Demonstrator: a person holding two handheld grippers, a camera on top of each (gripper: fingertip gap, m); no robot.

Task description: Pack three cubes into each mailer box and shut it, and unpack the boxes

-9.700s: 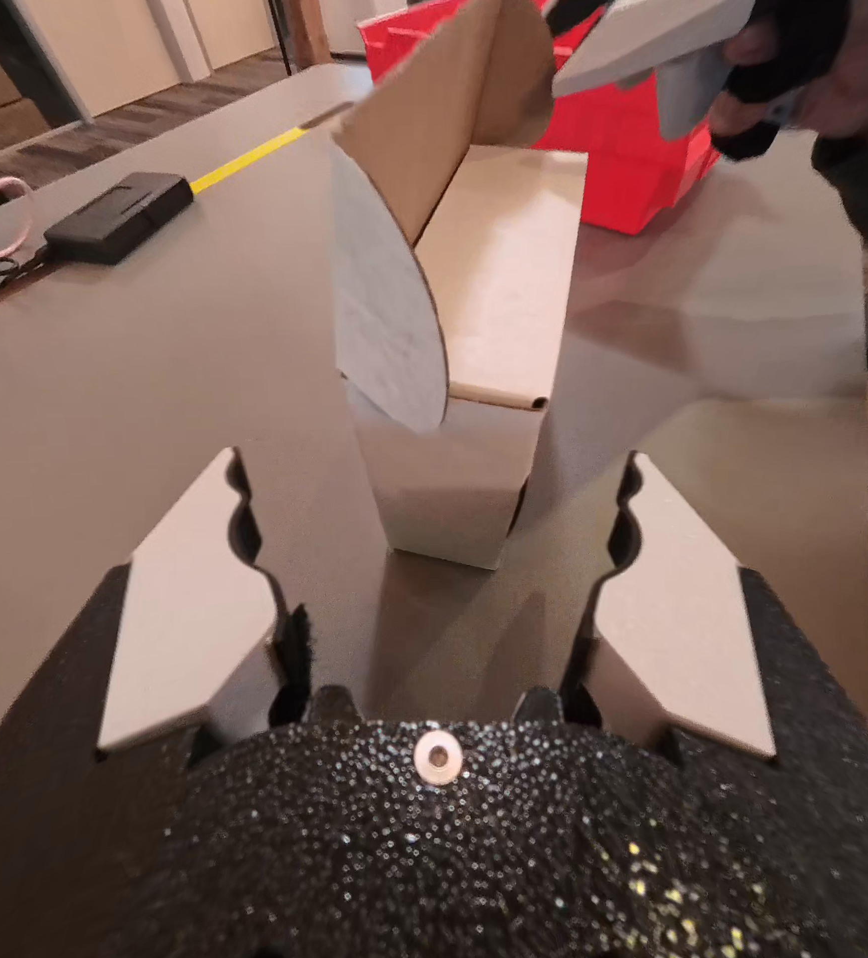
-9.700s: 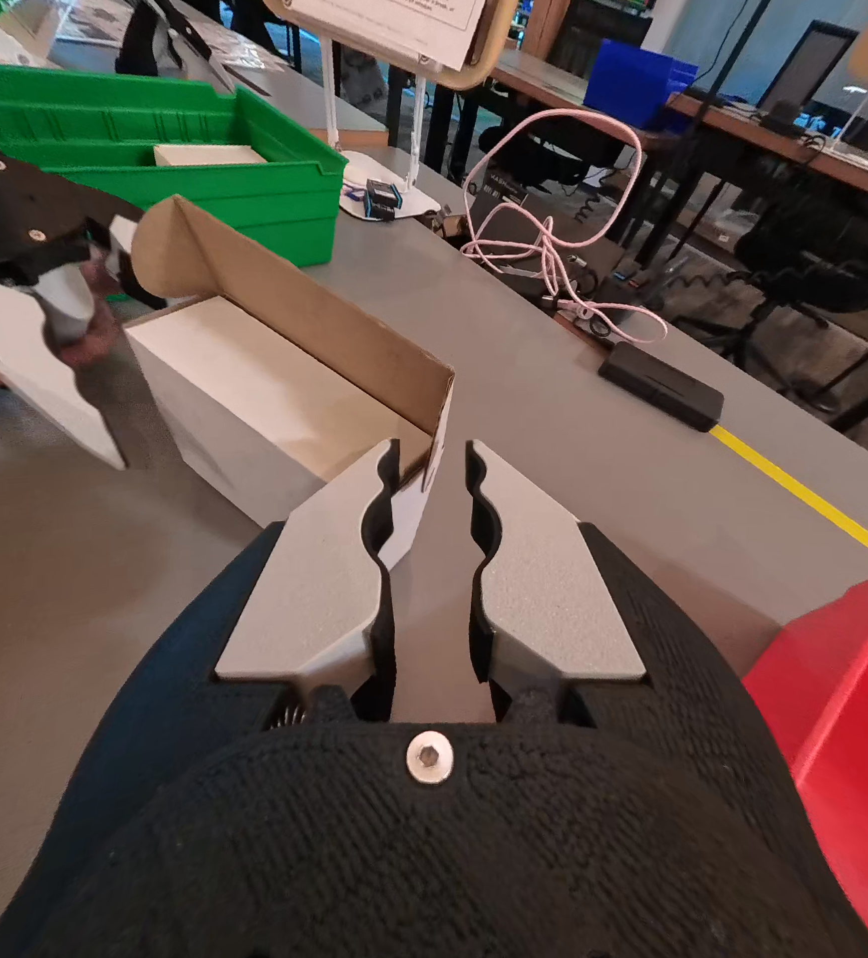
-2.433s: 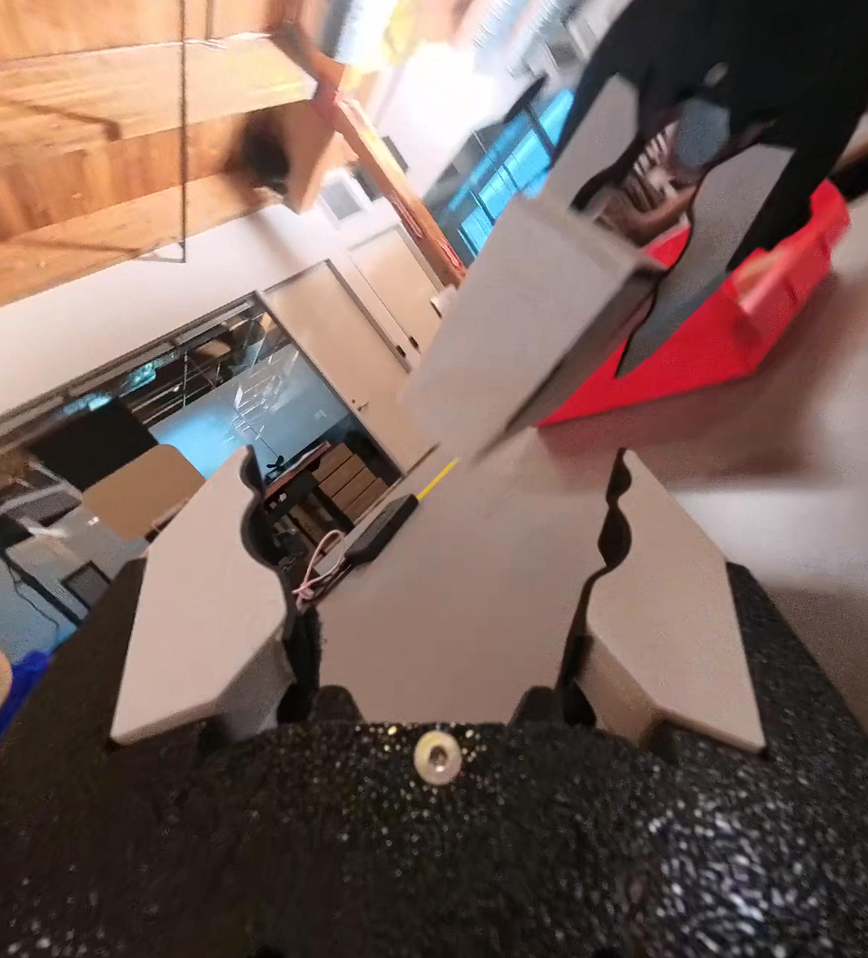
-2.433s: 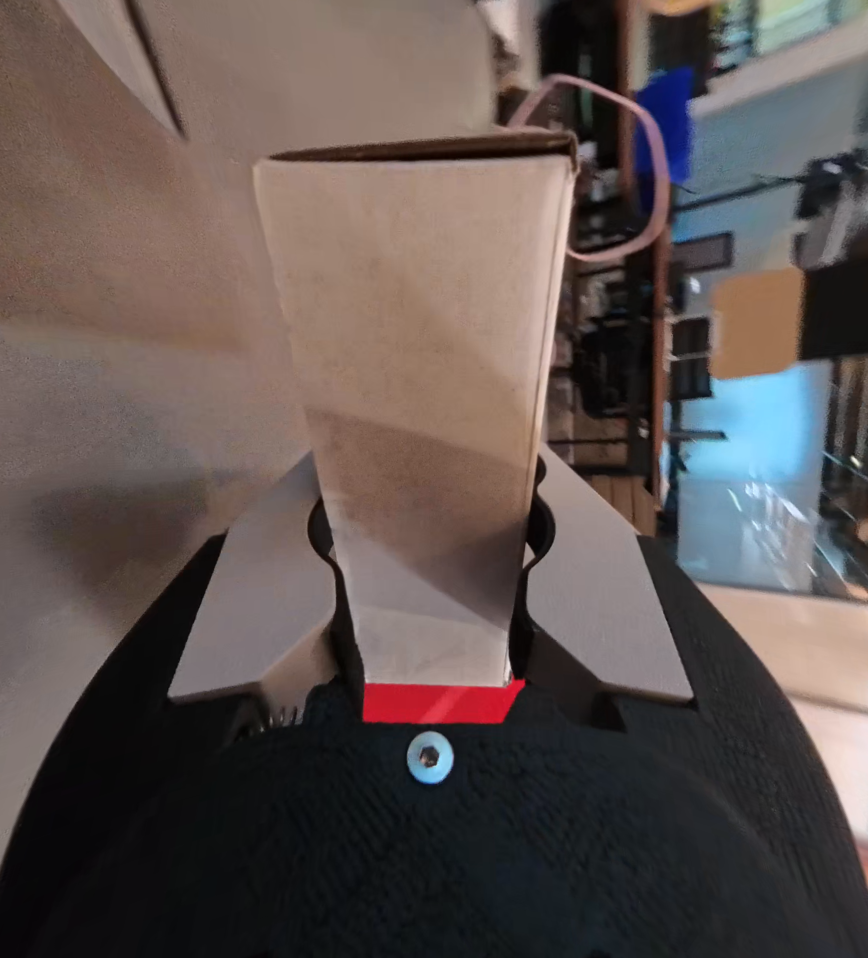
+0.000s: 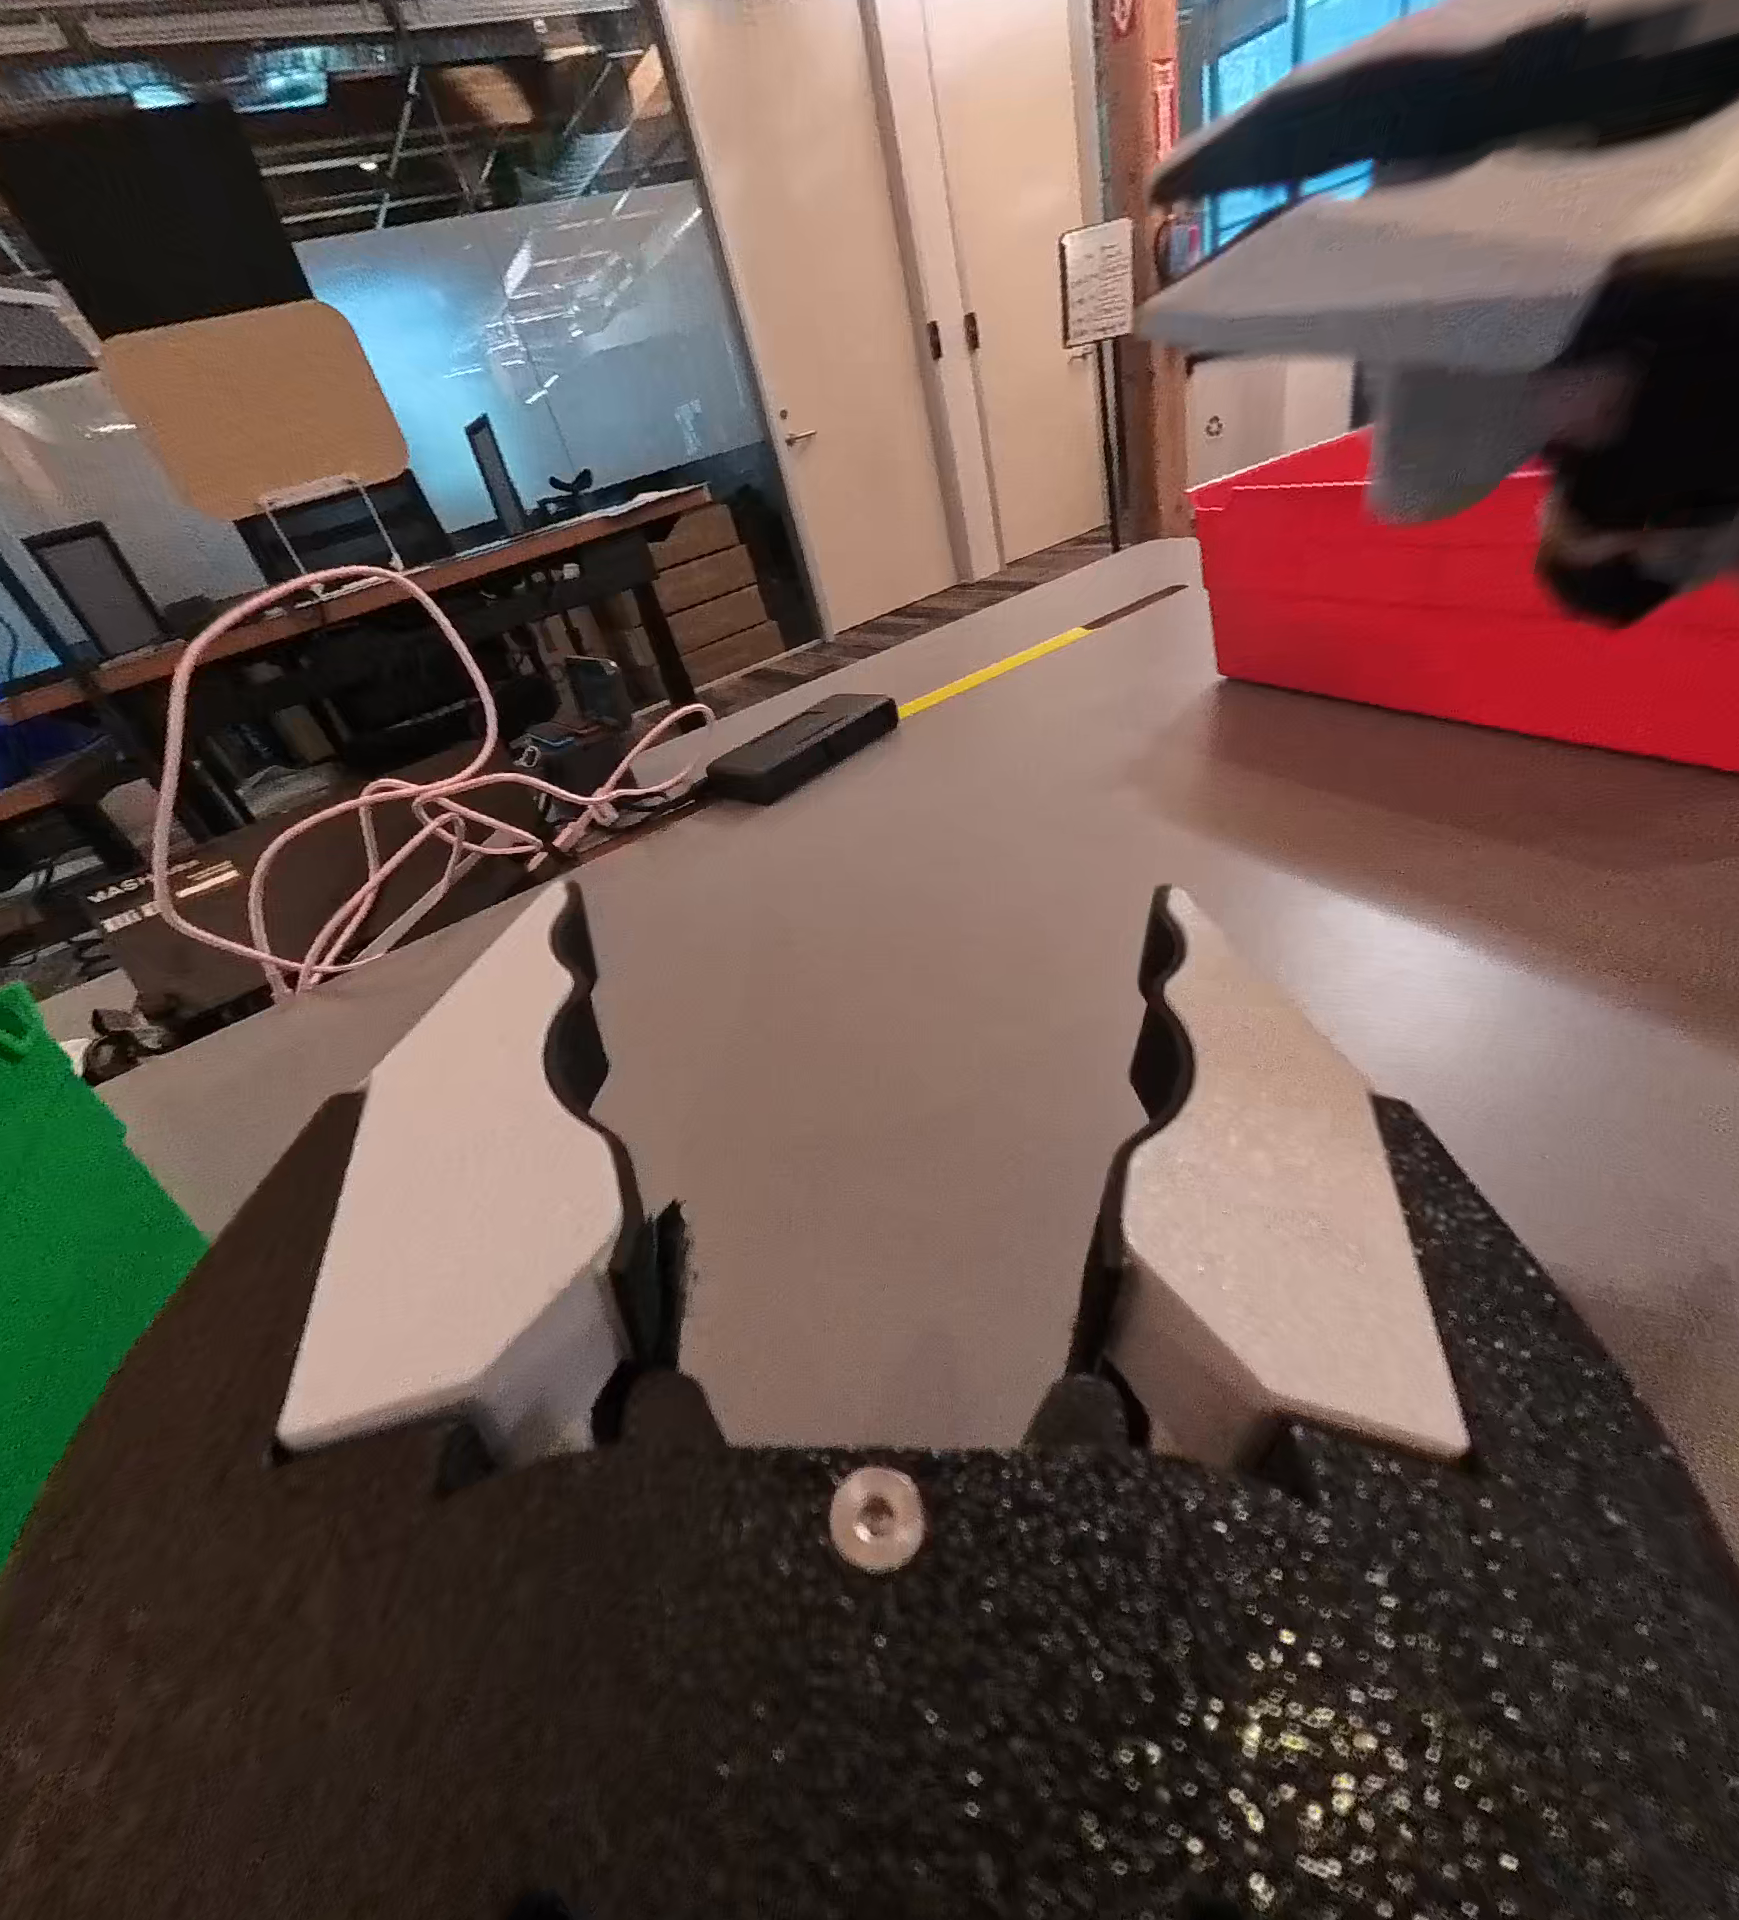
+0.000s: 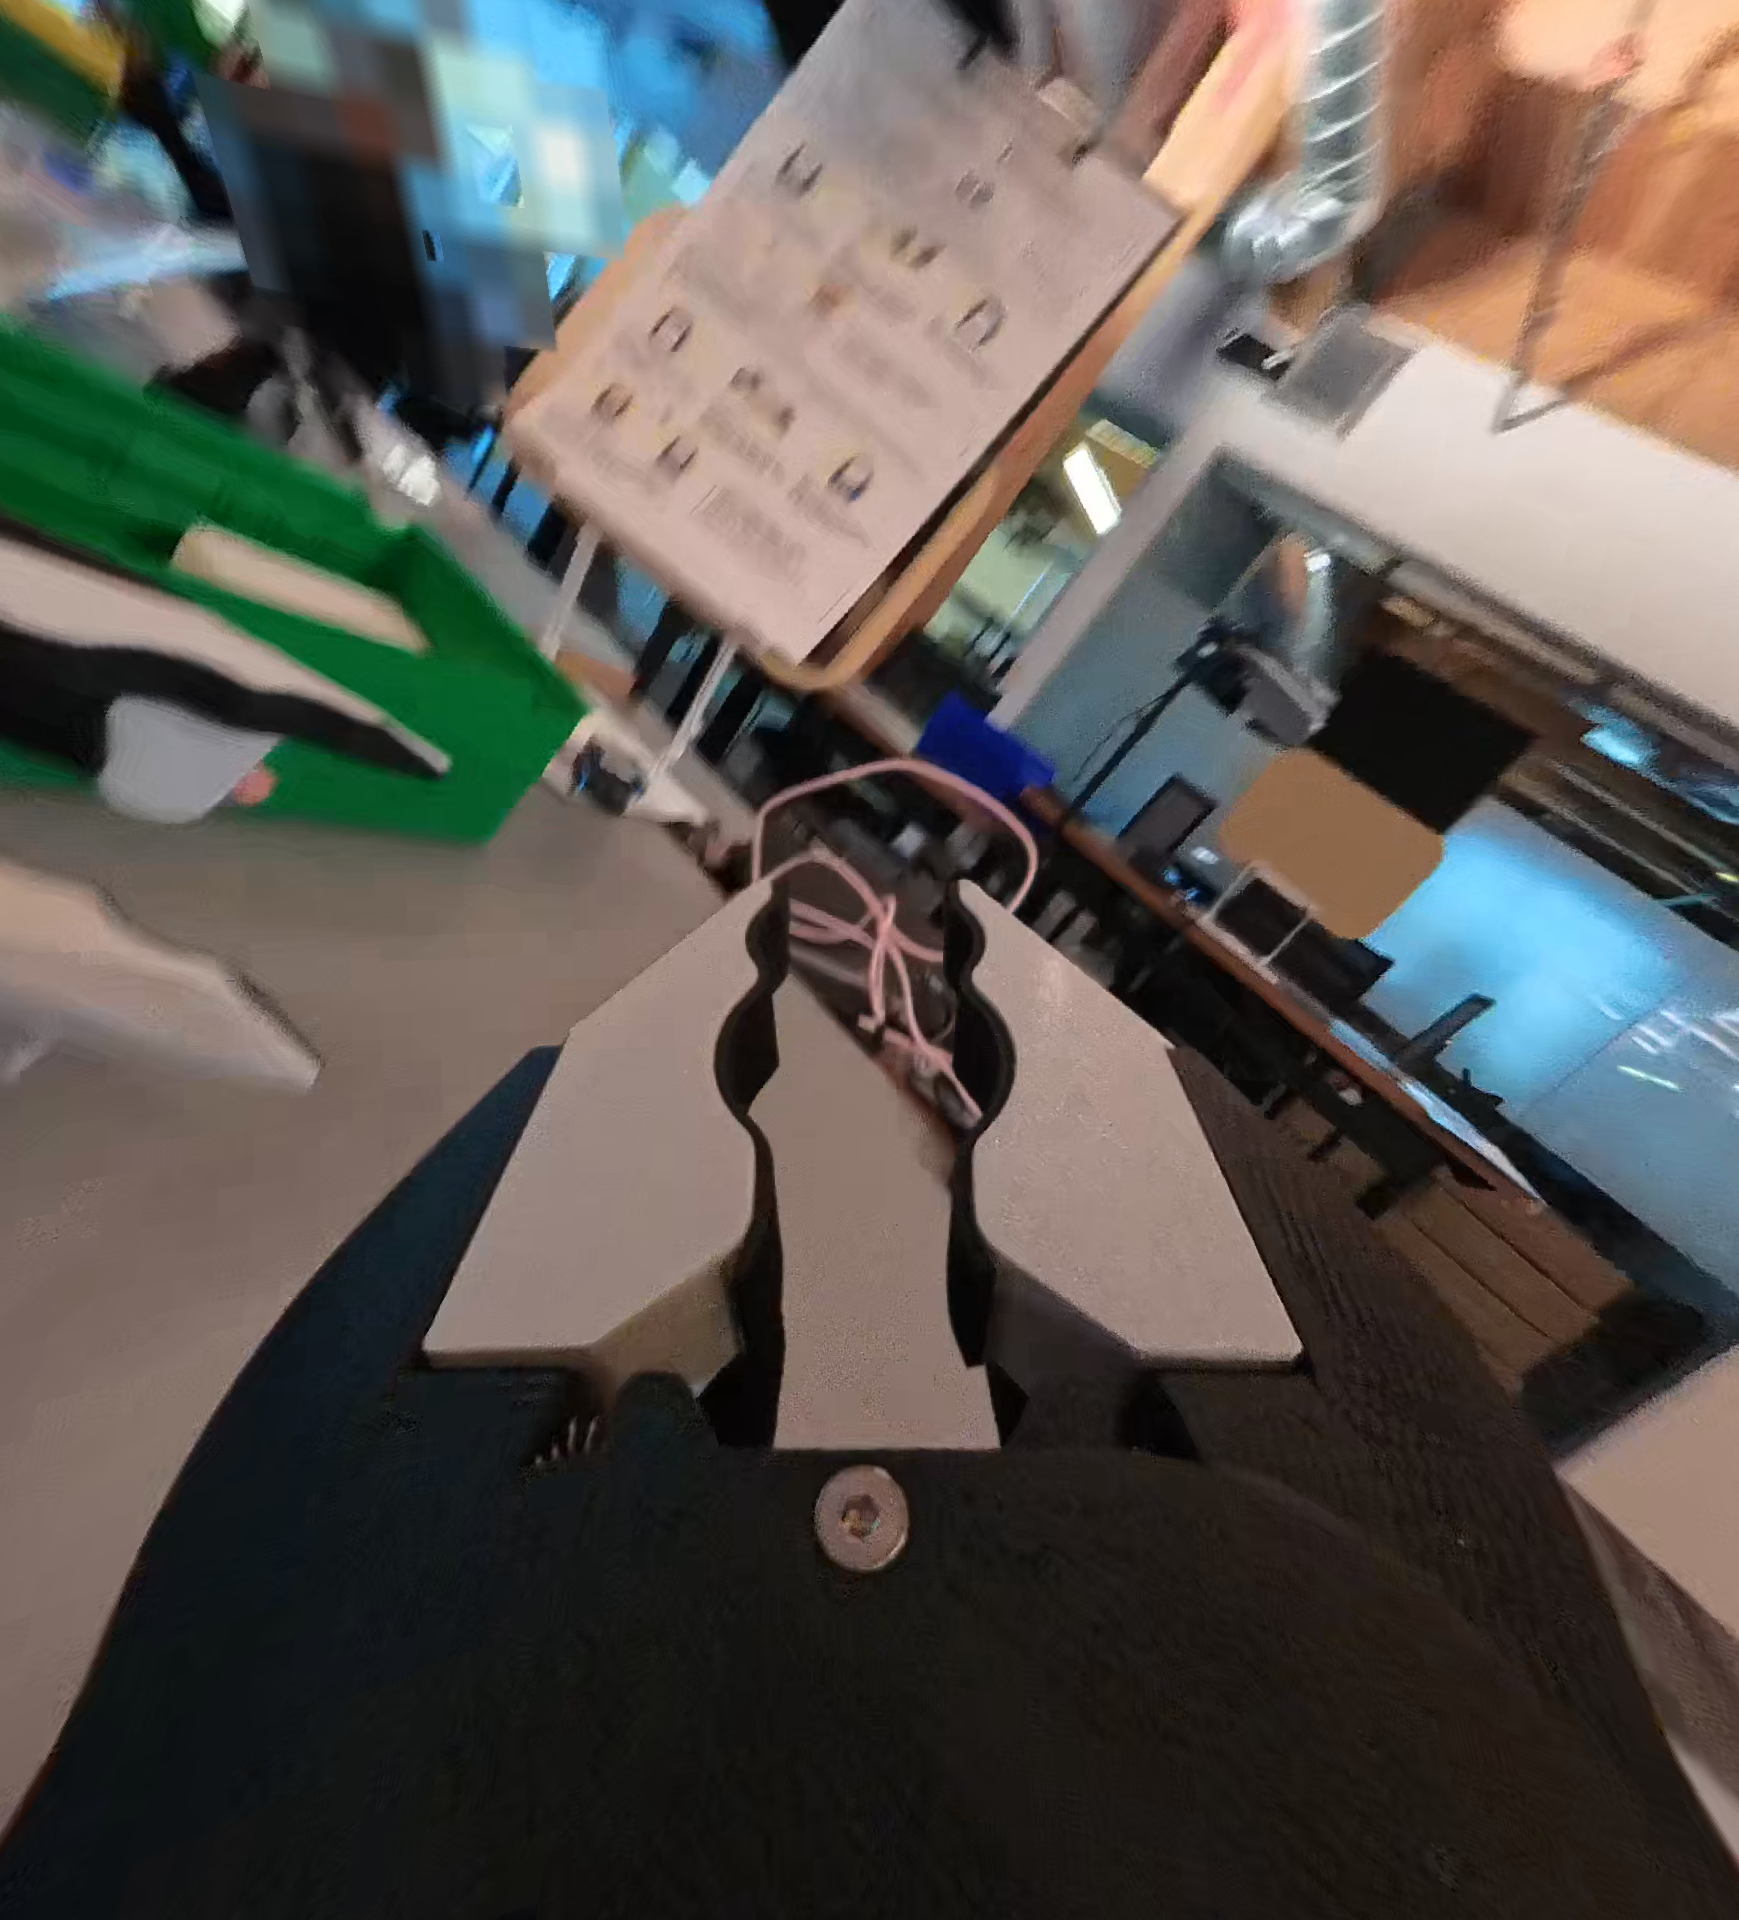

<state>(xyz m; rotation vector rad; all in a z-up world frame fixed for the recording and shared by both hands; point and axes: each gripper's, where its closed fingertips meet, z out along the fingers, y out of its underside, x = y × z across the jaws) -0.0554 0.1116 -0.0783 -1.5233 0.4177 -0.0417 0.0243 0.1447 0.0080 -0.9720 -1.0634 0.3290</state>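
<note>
My left gripper [image 5: 865,904] is wide open with nothing between its fingers, just above the grey table [image 5: 948,831]. My right gripper [image 6: 865,904] has its jaws a little apart and holds nothing; only the table edge and a pink cable show in the gap. It also shows blurred at the upper right of the left wrist view [image 5: 1467,270]. A pale box [image 6: 293,582] lies in the green bin [image 6: 449,707]. A pale box-like surface [image 6: 1717,1507] sits at the lower right edge of the right wrist view. No cubes are in view.
A red bin [image 5: 1467,644] stands at the right of the table and the green bin [image 5: 13,1247] at the left. A black device [image 5: 803,738] and a pink cable [image 5: 345,790] lie at the far edge by a yellow line. A sign board [image 6: 823,364] stands behind.
Earlier my right gripper was shut on a mailer box held up in the air. Now its jaws are apart and the box is out of its grasp. My left gripper stays open.
</note>
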